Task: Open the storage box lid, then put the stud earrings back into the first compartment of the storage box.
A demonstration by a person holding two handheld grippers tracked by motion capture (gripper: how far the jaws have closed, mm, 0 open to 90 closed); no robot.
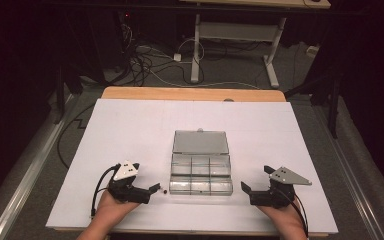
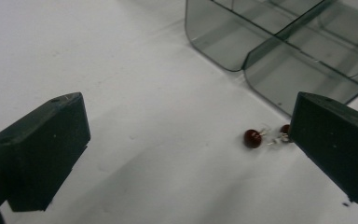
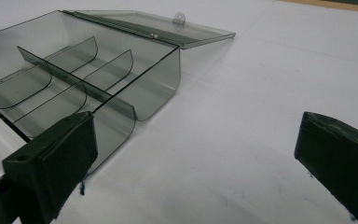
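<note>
A clear grey compartment box (image 1: 200,180) stands open at the table's middle, its lid (image 1: 200,142) lying flat behind it. Its compartments look empty. My left gripper (image 1: 149,192) rests open on the white surface just left of the box's front corner. Between its jaws in the left gripper view (image 2: 186,149) lies a small dark red bead (image 2: 252,138) with a silver wire. A second red bead (image 2: 285,129) is half hidden by the right-hand jaw. My right gripper (image 1: 256,179) is open to the right of the box (image 3: 135,88), with nothing between its jaws (image 3: 196,154).
A white sheet (image 1: 130,125) covers the table, with a wooden strip (image 1: 195,94) at the far edge. Beyond it are floor cables (image 1: 145,65) and another desk's white legs (image 1: 196,45). Bare sheet lies left, right and behind the box.
</note>
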